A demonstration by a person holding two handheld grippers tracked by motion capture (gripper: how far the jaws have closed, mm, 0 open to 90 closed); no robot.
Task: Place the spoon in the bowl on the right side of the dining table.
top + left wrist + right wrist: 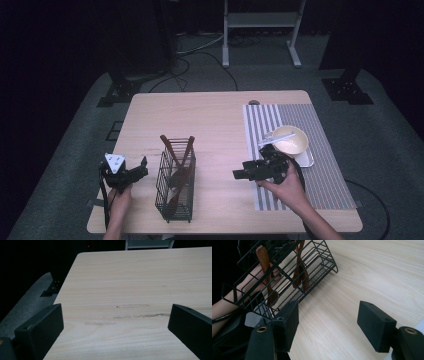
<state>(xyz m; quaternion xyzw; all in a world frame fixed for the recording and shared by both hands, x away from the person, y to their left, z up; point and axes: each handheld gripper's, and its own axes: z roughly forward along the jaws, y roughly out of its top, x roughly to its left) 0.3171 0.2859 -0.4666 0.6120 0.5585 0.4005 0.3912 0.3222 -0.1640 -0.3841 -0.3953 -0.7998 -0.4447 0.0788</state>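
A black wire basket [175, 182] stands on the wooden table [215, 115] with two brown wooden utensils [180, 160] leaning in it. My left gripper [142, 167] rests left of the basket, open, with bare tabletop between its jaws [115, 315]. My right gripper [239, 174] is to the right of the basket and points toward it, open and holding nothing [328, 320]. In the right gripper view the basket [287, 277] and its utensils [268, 280] lie just beyond the left jaw.
A striped placemat [295, 150] covers the table's right side. On it sits a cream bowl [290, 140] with a light utensil across it, on a small tray. A white frame [262, 30] and dark stands are on the floor beyond the table.
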